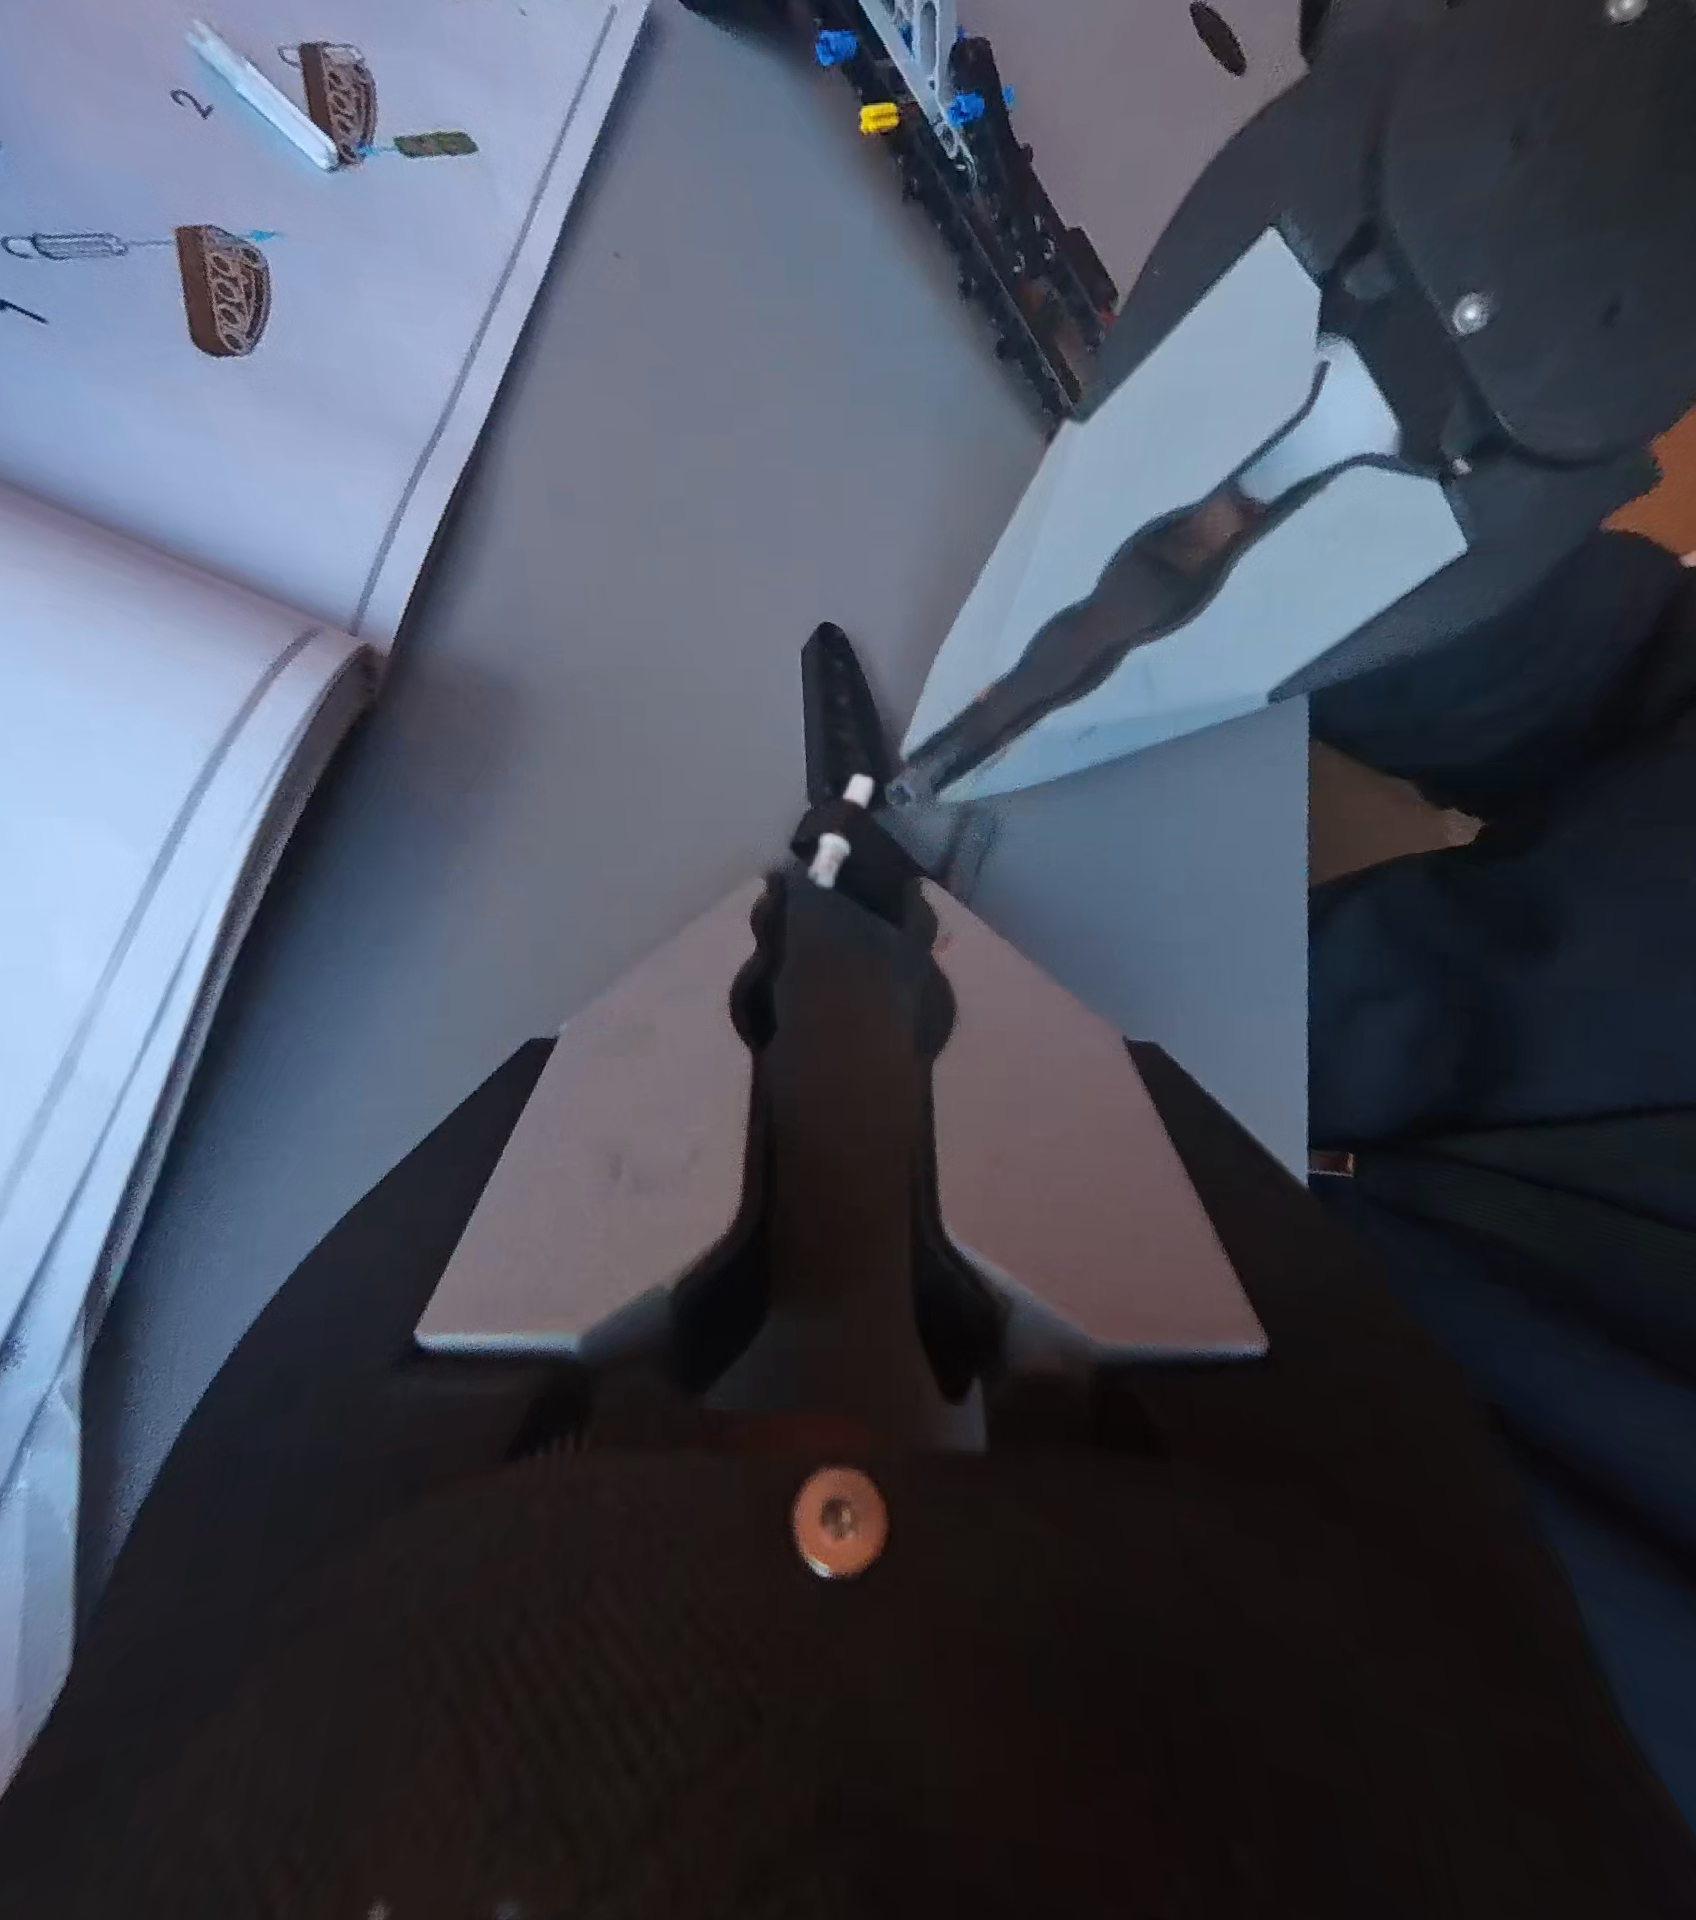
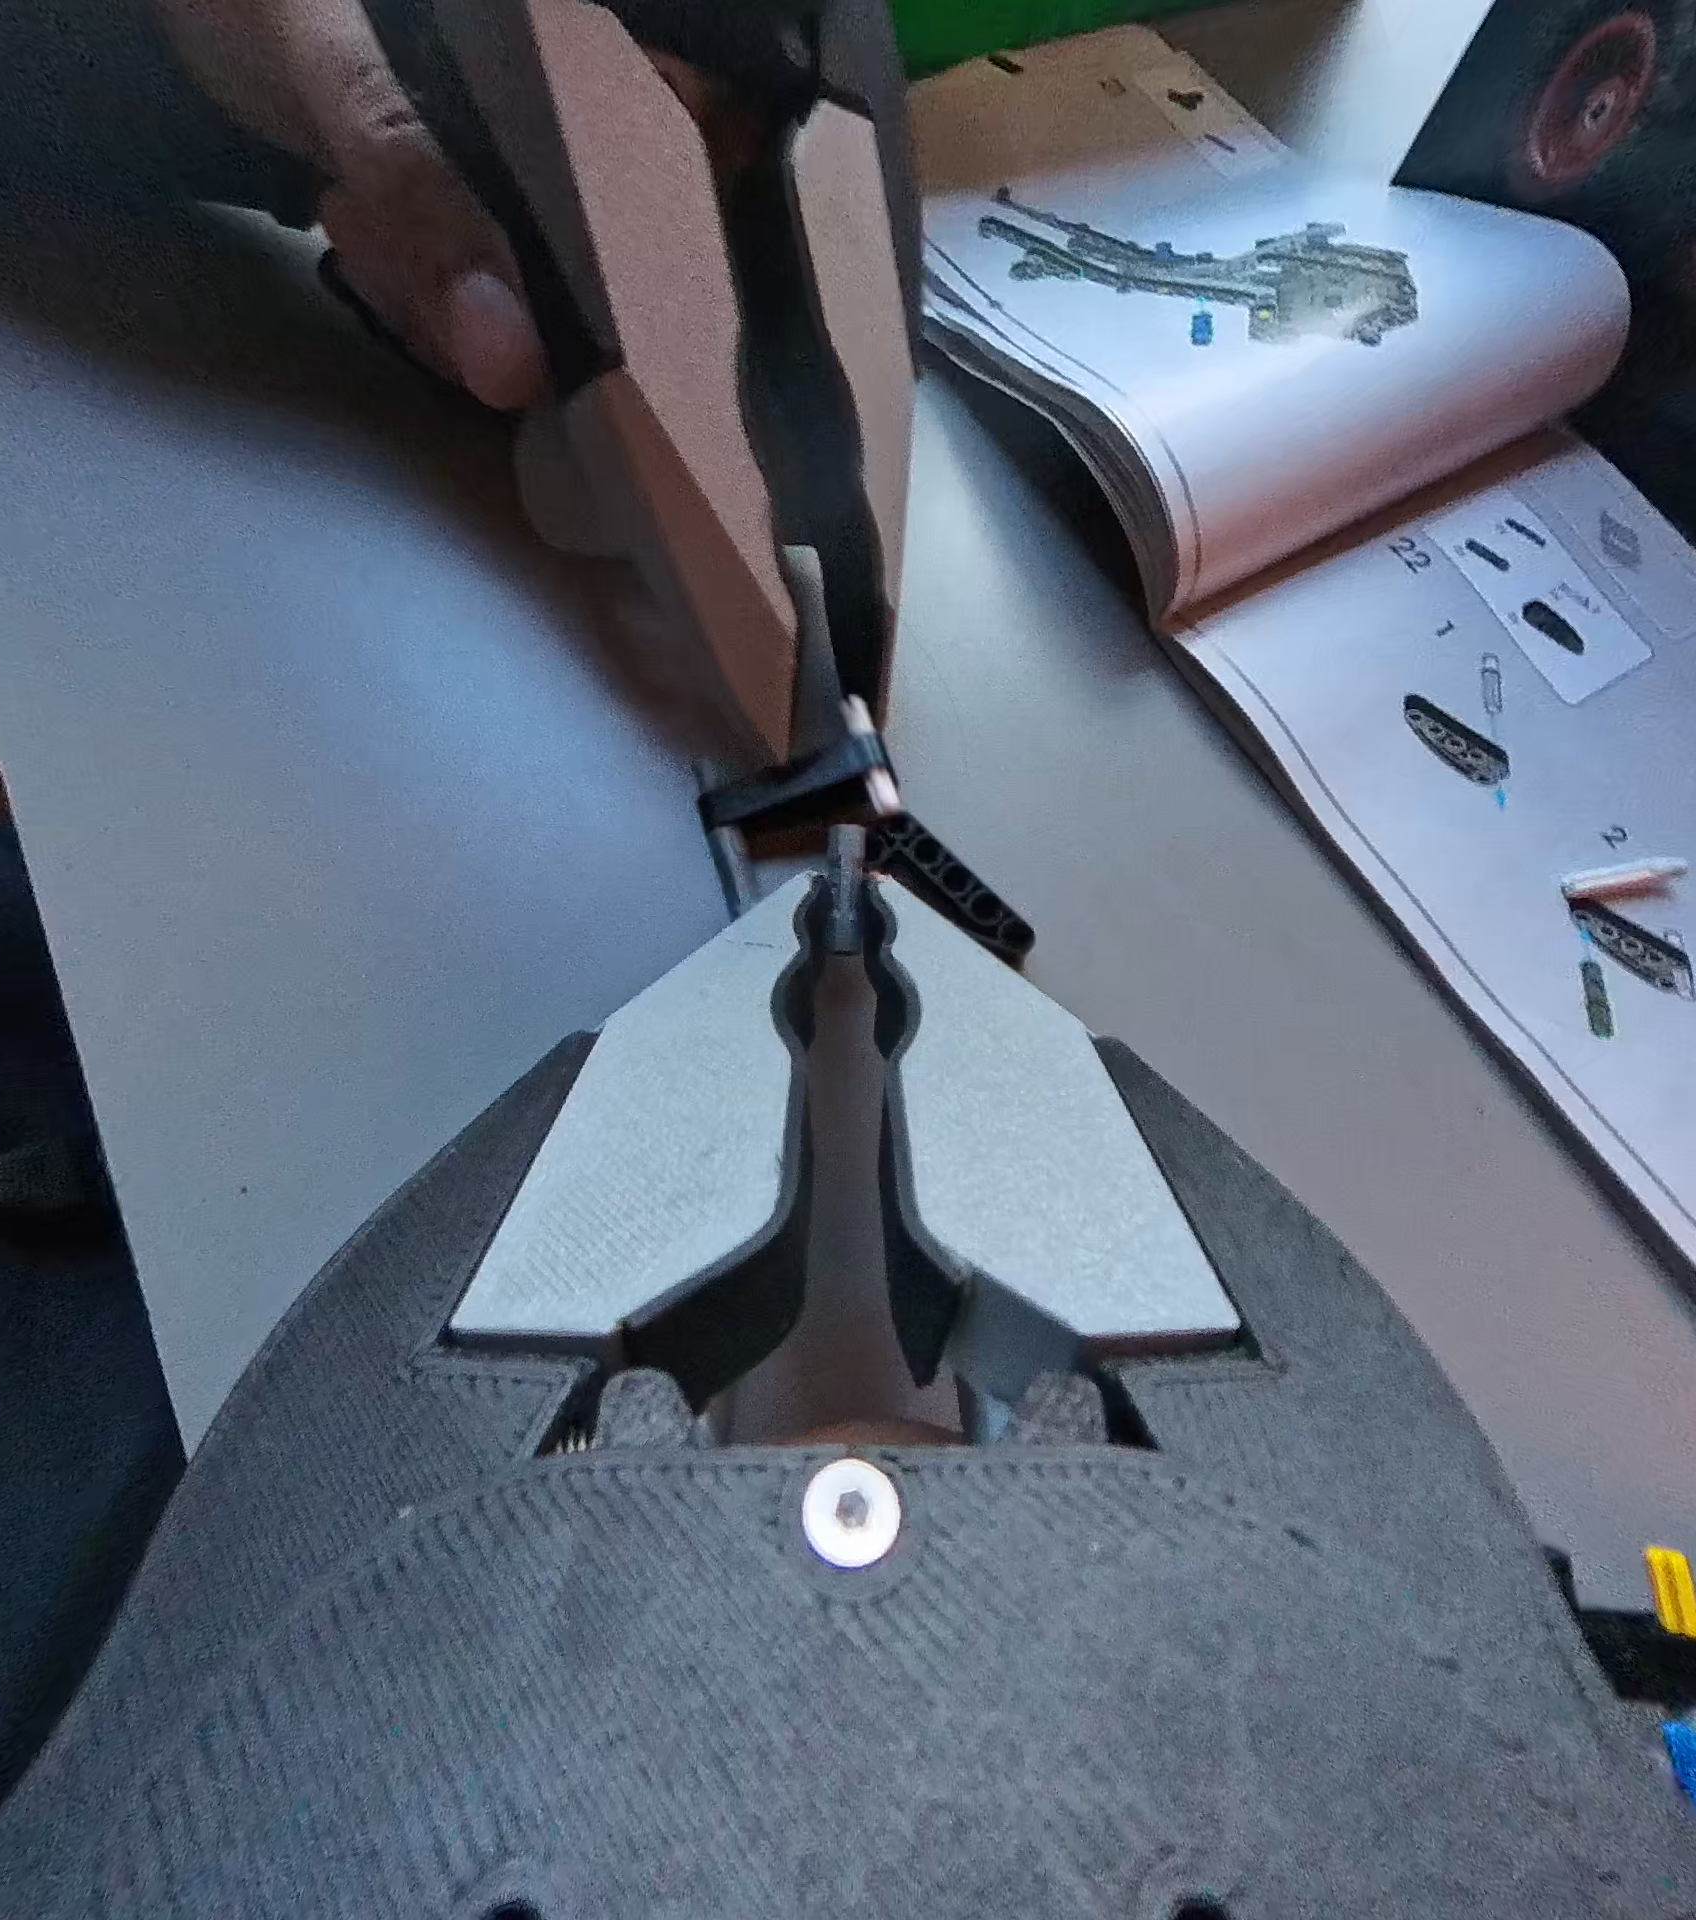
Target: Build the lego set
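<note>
Gripping: left gripper (image 1: 849, 868) jaws closed on black lego piece (image 1: 839, 821) w/ white pin (image 1: 844, 831)
R jaws: right gripper (image 2: 846, 904) pinched on small grey pin (image 2: 845, 883), tip just beside the piece
Containers: can't tell any
Edges: manual (image 2: 1395, 582) open, far side; grey table (image 2: 324, 727) bare near its edge
Build: black lego assembly (image 1: 989, 208) well apart

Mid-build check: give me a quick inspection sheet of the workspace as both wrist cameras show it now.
Surface: grey table, bare beneath the grippers.
Job's things: black beam with white pin; dark pin; open instruction booklet; part-built assembly.
Clutter: box with red wheels, far side.
Grippers: left gripper shut on the black beam; right gripper shut on the dark pin, tips nearly meeting.
Cables: nothing seen.
Surroundings: person's hand.
</note>
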`<state>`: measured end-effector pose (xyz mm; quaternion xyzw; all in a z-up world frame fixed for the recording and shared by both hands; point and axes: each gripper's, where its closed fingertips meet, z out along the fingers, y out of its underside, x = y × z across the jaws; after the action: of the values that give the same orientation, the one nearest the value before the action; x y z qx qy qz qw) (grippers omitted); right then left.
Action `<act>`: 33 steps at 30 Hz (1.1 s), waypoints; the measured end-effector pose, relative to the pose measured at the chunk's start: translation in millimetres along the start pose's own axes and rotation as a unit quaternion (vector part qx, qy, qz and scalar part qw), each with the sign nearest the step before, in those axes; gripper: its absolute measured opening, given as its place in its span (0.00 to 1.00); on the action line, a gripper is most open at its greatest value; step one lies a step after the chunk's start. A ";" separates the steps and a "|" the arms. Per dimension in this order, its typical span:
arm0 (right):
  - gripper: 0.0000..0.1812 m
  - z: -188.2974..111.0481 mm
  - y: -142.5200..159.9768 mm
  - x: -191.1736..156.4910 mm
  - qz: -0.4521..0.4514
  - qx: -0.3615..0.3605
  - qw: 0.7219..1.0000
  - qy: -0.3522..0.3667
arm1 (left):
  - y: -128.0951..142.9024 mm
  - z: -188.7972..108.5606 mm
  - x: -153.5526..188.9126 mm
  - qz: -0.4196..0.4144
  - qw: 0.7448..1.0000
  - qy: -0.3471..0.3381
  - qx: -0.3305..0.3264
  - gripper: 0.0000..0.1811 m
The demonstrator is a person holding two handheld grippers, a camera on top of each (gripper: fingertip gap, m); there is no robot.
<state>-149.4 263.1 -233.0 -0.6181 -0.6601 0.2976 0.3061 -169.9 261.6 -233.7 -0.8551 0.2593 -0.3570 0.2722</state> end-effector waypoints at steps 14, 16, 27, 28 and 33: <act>0.01 0.4 -6.0 -13.8 -0.043 0.015 0.998 -0.043 | -2.7 5.2 16.1 -0.001 0.998 0.055 0.003 0.08; 0.02 -1.6 -7.5 -15.1 -0.052 0.024 0.998 -0.042 | -3.6 3.1 19.6 0.008 0.998 0.063 0.010 0.07; 0.01 -14.0 -14.6 -10.8 -0.032 0.068 0.996 -0.049 | -8.2 -10.5 22.5 0.184 0.980 -0.054 0.061 0.06; 0.01 -16.4 -16.8 -10.2 -0.027 0.078 0.995 -0.051 | -7.7 -9.4 27.1 0.211 0.974 -0.060 0.063 0.06; 0.01 -25.0 -23.2 -8.4 -0.037 0.113 0.992 -0.032 | -12.0 -10.3 25.2 0.227 0.965 -0.103 0.079 0.06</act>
<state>-144.3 253.7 -199.5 -0.5450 -0.6539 0.3787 0.3633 -159.3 251.2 -208.0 -0.7821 0.3878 -0.2150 0.4378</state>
